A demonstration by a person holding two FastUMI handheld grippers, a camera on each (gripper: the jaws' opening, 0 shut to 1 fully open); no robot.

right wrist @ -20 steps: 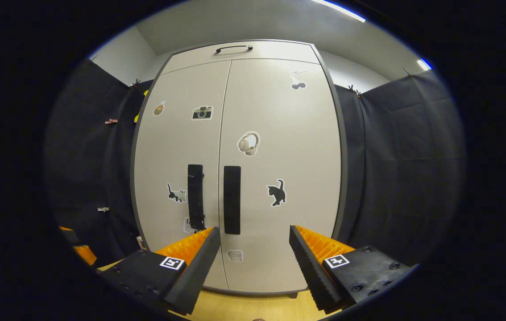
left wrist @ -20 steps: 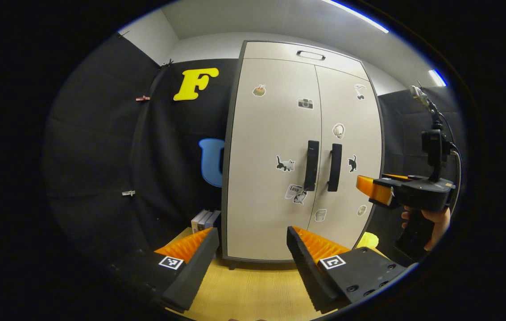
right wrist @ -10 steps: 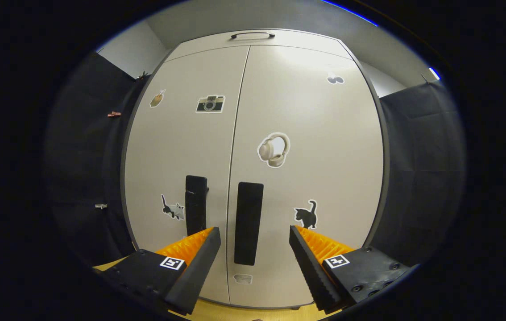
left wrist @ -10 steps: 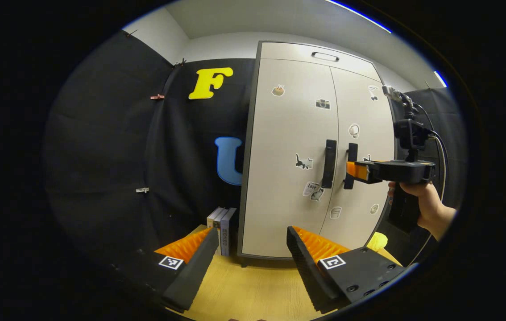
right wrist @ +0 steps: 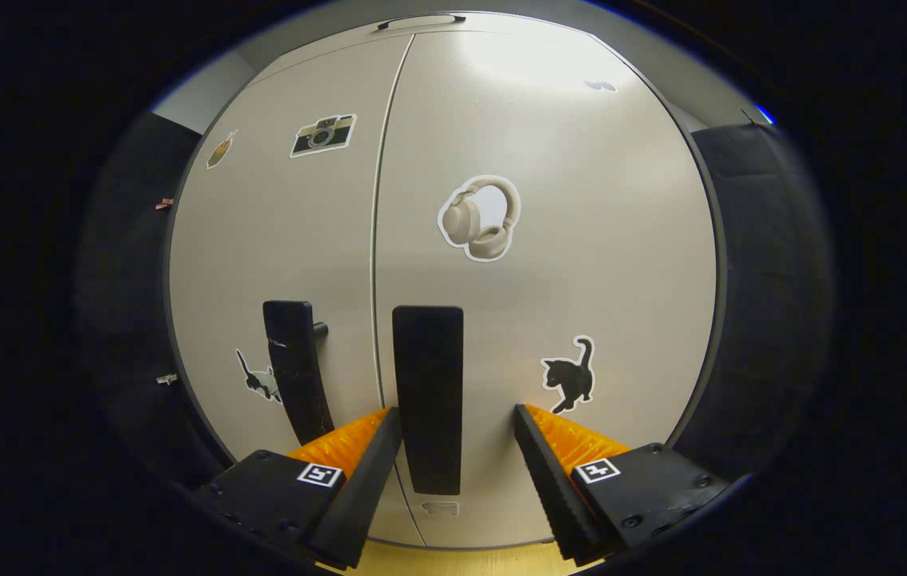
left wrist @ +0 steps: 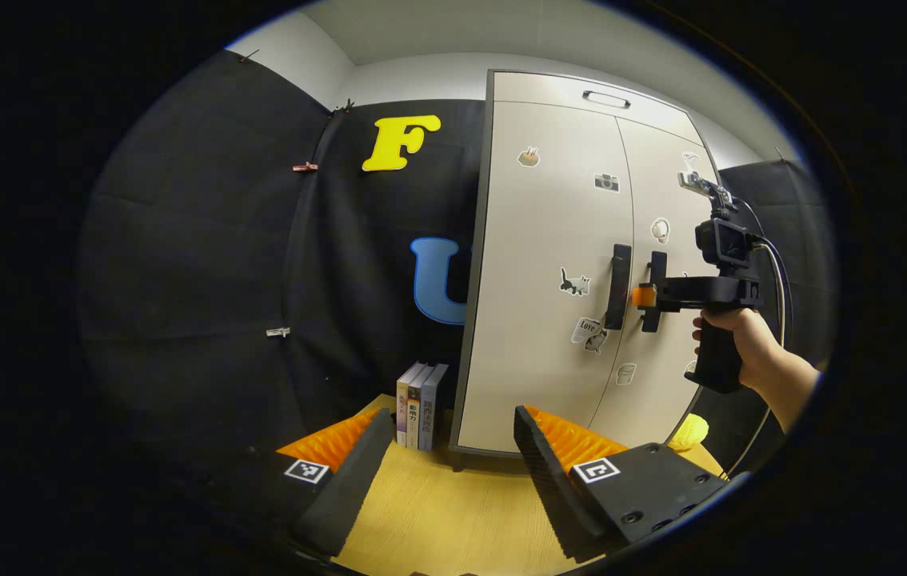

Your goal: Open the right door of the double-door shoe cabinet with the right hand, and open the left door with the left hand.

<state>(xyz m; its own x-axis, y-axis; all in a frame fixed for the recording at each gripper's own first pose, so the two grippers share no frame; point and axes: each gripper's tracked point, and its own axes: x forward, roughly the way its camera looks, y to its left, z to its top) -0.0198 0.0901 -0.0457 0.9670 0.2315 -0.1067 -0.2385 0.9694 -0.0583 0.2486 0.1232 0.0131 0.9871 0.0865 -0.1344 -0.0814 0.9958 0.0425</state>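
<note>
Black handle [right wrist: 427, 396] betw. open right hand-held gripper [right wrist: 453, 448] fingers.

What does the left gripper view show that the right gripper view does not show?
The left gripper view has the books beside the cabinet, a yellow object near its right foot, and the person's hand holding the right hand-held gripper at the right door handle. The right gripper view has a close look at the headphones sticker, with the handle between its open fingers. Both share the closed doors, both handles and the cat stickers.
</note>
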